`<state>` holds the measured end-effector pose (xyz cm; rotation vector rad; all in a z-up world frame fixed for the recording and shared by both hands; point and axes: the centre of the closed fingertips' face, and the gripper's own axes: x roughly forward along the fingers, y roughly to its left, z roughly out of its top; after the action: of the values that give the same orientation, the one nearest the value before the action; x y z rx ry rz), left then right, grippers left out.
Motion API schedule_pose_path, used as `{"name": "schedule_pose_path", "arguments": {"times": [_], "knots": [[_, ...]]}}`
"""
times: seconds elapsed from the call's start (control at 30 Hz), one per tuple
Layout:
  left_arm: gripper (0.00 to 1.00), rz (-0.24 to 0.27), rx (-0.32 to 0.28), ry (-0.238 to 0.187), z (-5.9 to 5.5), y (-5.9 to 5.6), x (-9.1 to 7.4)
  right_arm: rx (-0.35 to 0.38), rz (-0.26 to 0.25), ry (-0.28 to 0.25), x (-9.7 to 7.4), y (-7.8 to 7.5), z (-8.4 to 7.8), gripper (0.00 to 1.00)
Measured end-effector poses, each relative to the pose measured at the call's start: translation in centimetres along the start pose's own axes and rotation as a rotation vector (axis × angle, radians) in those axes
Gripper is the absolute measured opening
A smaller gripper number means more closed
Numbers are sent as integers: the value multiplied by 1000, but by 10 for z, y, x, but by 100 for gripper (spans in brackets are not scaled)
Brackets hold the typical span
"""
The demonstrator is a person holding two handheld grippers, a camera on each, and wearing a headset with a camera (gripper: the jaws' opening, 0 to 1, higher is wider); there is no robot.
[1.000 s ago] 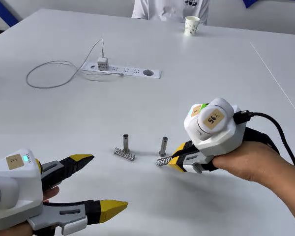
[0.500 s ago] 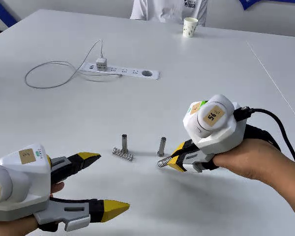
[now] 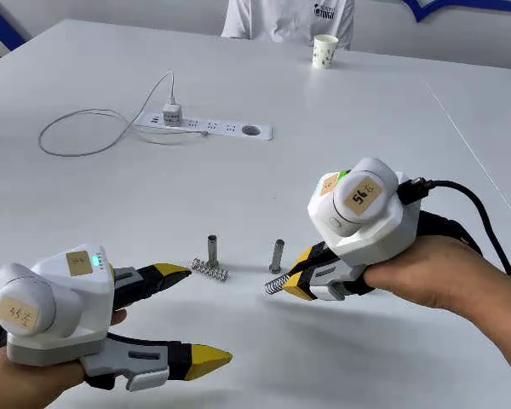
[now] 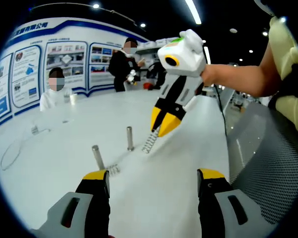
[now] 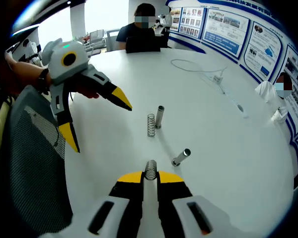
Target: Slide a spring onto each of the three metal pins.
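Progress: 0 of 3 pins fitted, as far as can be judged. Two pins stand upright on the surface (image 3: 111,204), both bare: left pin (image 3: 212,250) and right pin (image 3: 278,255), apart from each other. Right gripper (image 3: 295,279) has its jaws closed on a spring (image 3: 275,284), gripped by one end with the free end sticking out past the tips. In the head view the free end sits low and just beside the base of the right pin, not over its top, so threading is not yet begun. A loose spring (image 3: 209,270) lies flat on the surface at the foot of the left pin, untouched. Left gripper (image 3: 206,313) hovers near it with jaws wide open and nothing between them. Left to do, by my reading: lift the held spring above a pin top and drop it on, pick up the loose spring for the other pin, then do the third. Unclear: I count two pins and two springs, and cannot place a third of either. How much of the held spring lies between the jaws is hidden. Whether the loose spring touches the left pin is too fine to tell. Whether the pins are fixed to the surface or free-standing cannot be told.
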<state>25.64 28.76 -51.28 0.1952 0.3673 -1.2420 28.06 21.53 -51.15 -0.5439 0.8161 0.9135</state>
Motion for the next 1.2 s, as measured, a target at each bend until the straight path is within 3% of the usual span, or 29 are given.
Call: {"name": "schedule_pose_path", "arguments": {"times": [0.4,0.9,1.2], "knots": [[64,-64,50,15,5,-7,22,-13,24,6,-1,9,5,11],[50,-81,127,41,4,-11,40,-22,50,14,-3,19,10,11],[42,-96,164,59,0,-13,43,-26,71,16,-4,25,12,11]]}}
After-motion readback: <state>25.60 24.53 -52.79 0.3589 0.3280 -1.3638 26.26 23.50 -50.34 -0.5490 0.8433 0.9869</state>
